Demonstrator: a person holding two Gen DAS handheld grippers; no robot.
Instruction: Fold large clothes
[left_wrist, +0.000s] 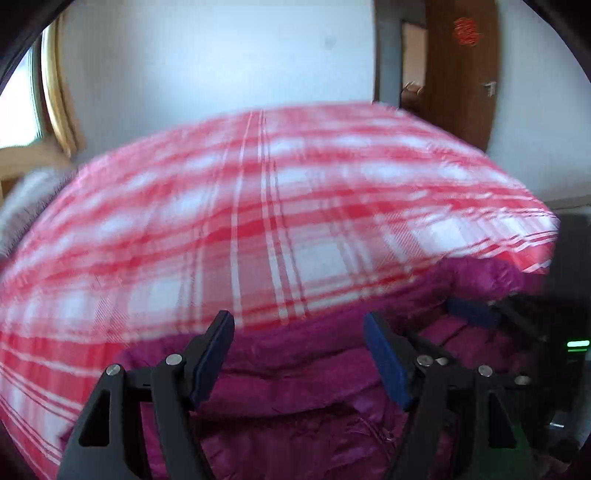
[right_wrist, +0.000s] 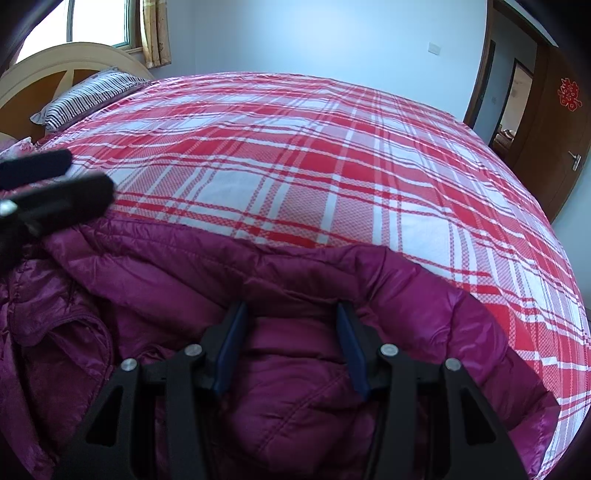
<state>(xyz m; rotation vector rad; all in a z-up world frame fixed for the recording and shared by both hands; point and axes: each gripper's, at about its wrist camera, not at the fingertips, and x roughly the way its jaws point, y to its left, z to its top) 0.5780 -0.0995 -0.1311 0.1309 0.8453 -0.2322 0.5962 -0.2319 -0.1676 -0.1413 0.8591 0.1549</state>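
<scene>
A magenta quilted puffer jacket (right_wrist: 295, 376) lies crumpled on the near edge of a bed with a red and white plaid sheet (right_wrist: 314, 155). My right gripper (right_wrist: 291, 314) is open, its jaws just above the jacket's upper edge, holding nothing. My left gripper (left_wrist: 299, 325) is open above the same jacket (left_wrist: 295, 376), holding nothing. The left gripper's fingers (right_wrist: 59, 195) show blurred at the left edge of the right wrist view. The right gripper's fingertips (left_wrist: 469, 310) show at the right of the left wrist view. The left wrist view is motion-blurred.
A striped pillow (right_wrist: 92, 96) and cream headboard (right_wrist: 66, 55) stand at the bed's far left. A window with curtains (right_wrist: 155, 29) is behind them. A brown door (right_wrist: 554, 122) stands open at the right. A dark device with a green light (left_wrist: 576, 343) is at right.
</scene>
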